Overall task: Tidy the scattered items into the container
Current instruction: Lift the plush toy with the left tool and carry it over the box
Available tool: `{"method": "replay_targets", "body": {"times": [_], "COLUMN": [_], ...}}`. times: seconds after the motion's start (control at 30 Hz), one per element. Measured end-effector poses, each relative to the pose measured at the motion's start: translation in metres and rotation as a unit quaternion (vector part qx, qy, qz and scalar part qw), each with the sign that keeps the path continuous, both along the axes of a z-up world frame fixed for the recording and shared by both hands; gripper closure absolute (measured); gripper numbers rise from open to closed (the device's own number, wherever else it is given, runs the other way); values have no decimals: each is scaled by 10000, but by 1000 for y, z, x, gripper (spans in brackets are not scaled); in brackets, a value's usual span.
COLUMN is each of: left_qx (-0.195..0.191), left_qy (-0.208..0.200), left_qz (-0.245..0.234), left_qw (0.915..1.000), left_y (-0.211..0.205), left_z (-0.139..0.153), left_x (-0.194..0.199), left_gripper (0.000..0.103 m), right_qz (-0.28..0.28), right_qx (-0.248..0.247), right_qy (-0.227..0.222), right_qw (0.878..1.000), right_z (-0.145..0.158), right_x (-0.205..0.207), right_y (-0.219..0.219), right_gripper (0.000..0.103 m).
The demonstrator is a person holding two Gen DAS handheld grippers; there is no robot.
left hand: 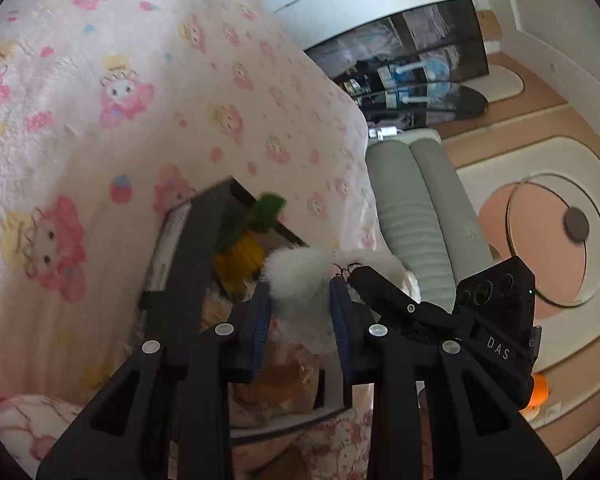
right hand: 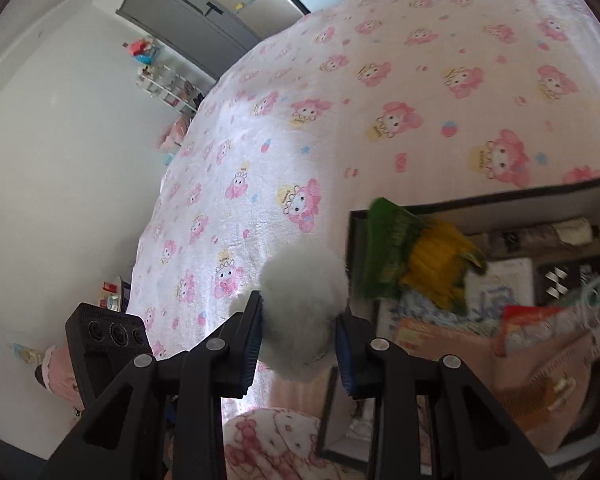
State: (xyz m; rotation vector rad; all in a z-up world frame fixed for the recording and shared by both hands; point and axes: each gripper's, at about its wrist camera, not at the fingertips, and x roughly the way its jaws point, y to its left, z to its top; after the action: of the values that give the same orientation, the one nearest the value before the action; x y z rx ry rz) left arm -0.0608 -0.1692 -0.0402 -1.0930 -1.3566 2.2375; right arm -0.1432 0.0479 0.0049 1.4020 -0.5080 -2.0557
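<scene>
Held item: both claws pinch one fluffy white plush toy (left hand: 300, 280), one at each end, so we judge it a two-handed carry of a soft, floppy body that would sag from a single grip.
Left claw (left hand: 300, 316): clamped on the plush; the blue ribbed pads (left hand: 262, 320) press into the fur on either side and the fluff bulges out above them.
Right claw (right hand: 300, 332): clamped on a rounded white tuft of the same plush; its pads dent the fur from both sides.
Plush relative to claws: between the fingertips of each, lifted clear of the bed (right hand: 340, 100), just beside the container's near rim and not yet over its opening.
Container: dark-walled open box (right hand: 480, 200) resting on the bed's pink cartoon-print blanket, to the right of the plush in the right wrist view.
Contents already in: a green-and-yellow knitted corn toy (right hand: 420, 256) leaning at the box's corner, a pink plastic basket (right hand: 540, 380), flat packets; we cannot tell more.
Judgement: carry is near its end; the next step is to bring the plush over the box and let go.
</scene>
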Motion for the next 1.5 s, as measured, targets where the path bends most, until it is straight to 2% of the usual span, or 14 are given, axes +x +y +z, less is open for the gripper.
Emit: {"method": "replay_targets", "body": {"times": [0.23, 0.33, 0.4, 0.53, 0.7, 0.9, 1.03, 1.17, 1.33, 1.5], "left_qx": [-285, -485, -781, -1127, -1810, -1871, -1836, -2097, -2241, -2403], "left_qy": [-573, -847, -891, -1013, -1103, -1061, -845, -994, -968, -1062], "left_qz": [-747, -852, -831, -696, -598, -508, -706, -643, -547, -713], "left_qw": [9952, 9916, 9895, 9860, 9754, 9753, 9768, 9706, 9682, 9622], "left_y": [100, 122, 130, 135, 142, 137, 140, 145, 141, 147], "left_z": [-39, -53, -52, -48, -43, -40, -35, -37, -31, -36], "left_x": [9, 9, 10, 8, 12, 15, 20, 19, 19, 14], "left_gripper": [74, 74, 75, 74, 74, 75, 75, 74, 74, 74], "right_qz": [-791, -1007, -1073, -1016, -1077, -1200, -1001, -829, -1006, -986], "right_qx": [451, 559, 625, 696, 913, 1030, 1220, 1125, 1128, 1082], "right_qy": [-132, -341, -419, -397, -223, -47, 166, 80, 88, 39], "right_qw": [9958, 9928, 9914, 9916, 9897, 9874, 9873, 9902, 9885, 9892], "right_z": [-38, -62, -72, -79, -76, -70, -67, -74, -71, -69], "right_x": [40, 45, 48, 52, 56, 63, 63, 64, 64, 59], "right_y": [92, 113, 120, 121, 127, 143, 142, 136, 142, 147], "right_gripper": [74, 74, 74, 73, 73, 73, 73, 73, 73, 73]}}
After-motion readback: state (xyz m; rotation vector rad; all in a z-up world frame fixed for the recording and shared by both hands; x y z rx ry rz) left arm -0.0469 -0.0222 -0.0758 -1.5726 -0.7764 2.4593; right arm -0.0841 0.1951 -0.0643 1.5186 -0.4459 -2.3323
